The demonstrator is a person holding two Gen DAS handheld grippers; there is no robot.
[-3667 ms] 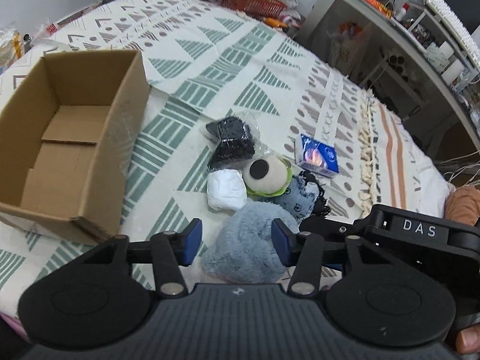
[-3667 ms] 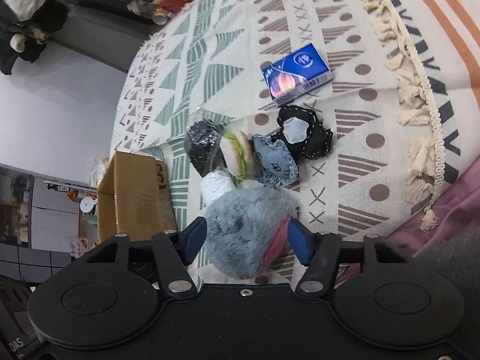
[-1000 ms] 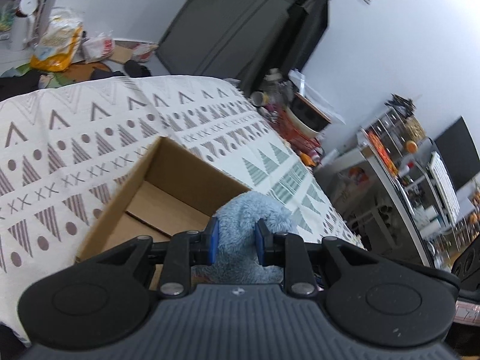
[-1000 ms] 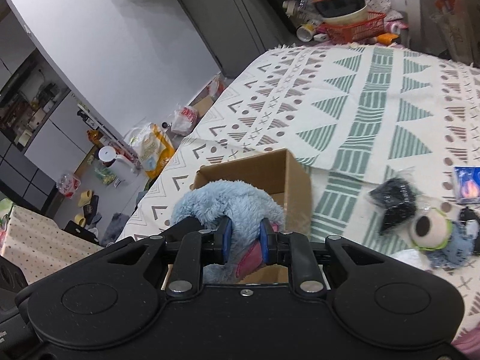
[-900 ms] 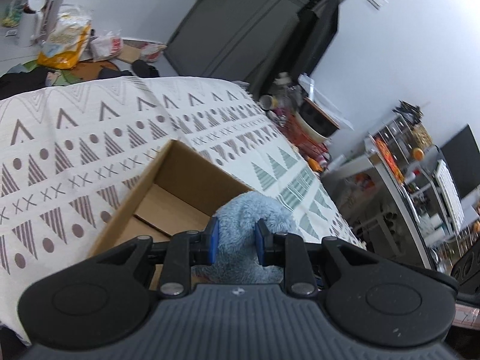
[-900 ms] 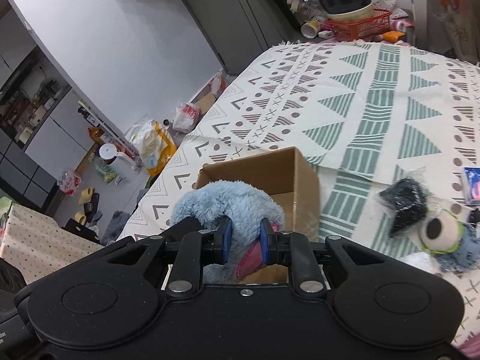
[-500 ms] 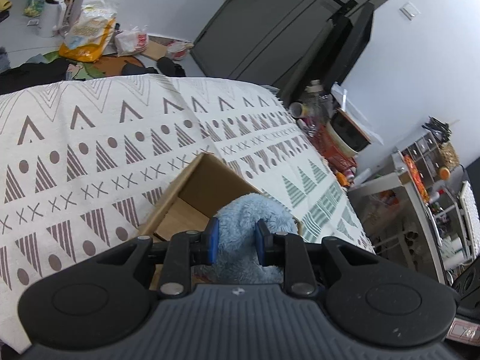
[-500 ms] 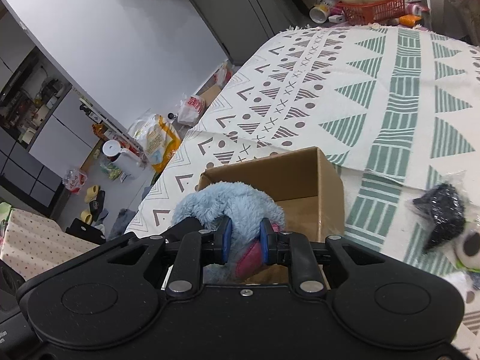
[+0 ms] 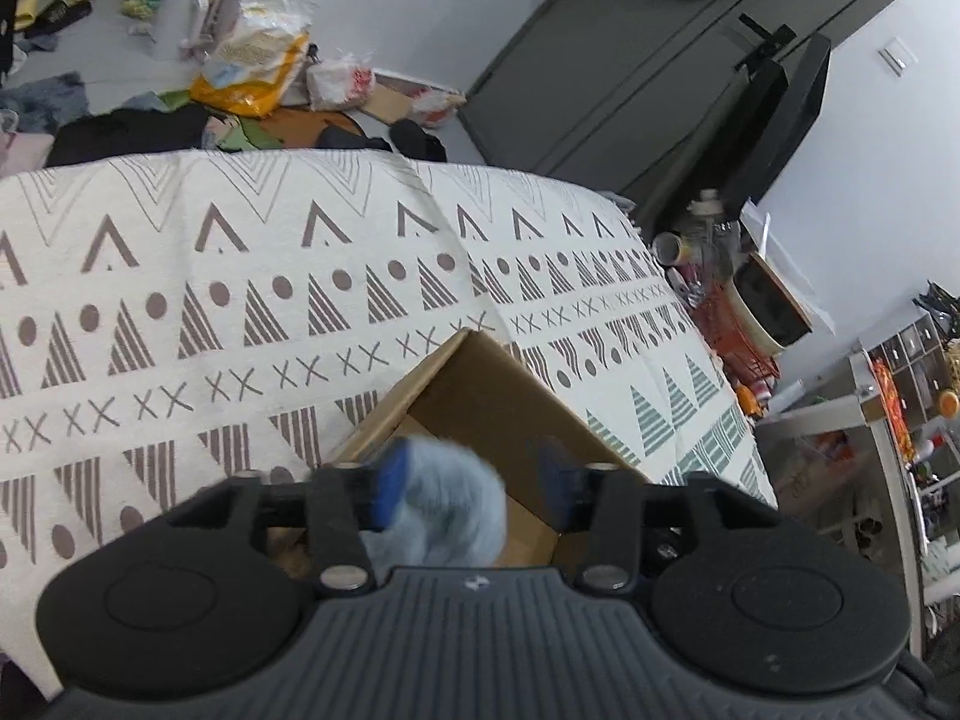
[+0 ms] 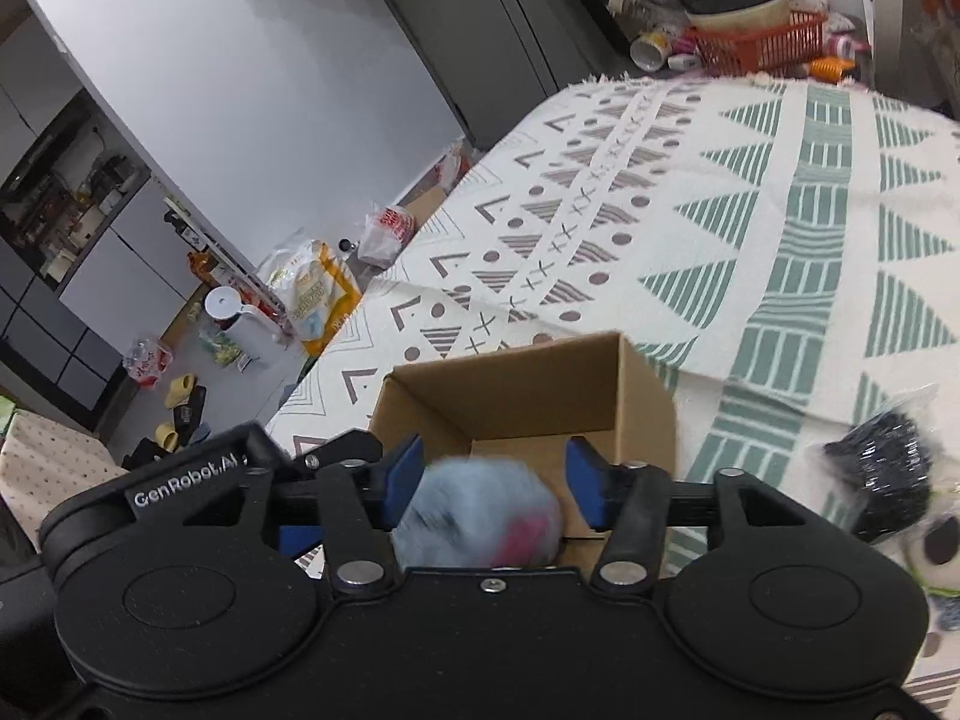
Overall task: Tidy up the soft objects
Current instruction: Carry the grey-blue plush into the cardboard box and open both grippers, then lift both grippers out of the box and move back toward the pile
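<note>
A fluffy blue-grey plush [image 9: 441, 504] with a pink patch [image 10: 480, 519] shows blurred between both grippers, over the open cardboard box [image 9: 480, 396] [image 10: 528, 396] on the patterned bedspread. My left gripper [image 9: 471, 489] is open, and the plush sits against its left finger only. Open too is my right gripper [image 10: 495, 486], with the plush loose between its blue pads. At the right edge of the right wrist view lie a black bagged item [image 10: 882, 474] and a round beige plush [image 10: 936, 546].
The patterned bedspread [image 9: 240, 300] spreads around the box. Beyond the bed's far edge there is a cluttered floor with bags [image 9: 258, 60] and a red basket with bowls [image 10: 750, 42]. A shelf unit [image 9: 888, 408] stands at the right.
Both grippers have gone from shut on the plush to open. The plush is lower and blurred above the box.
</note>
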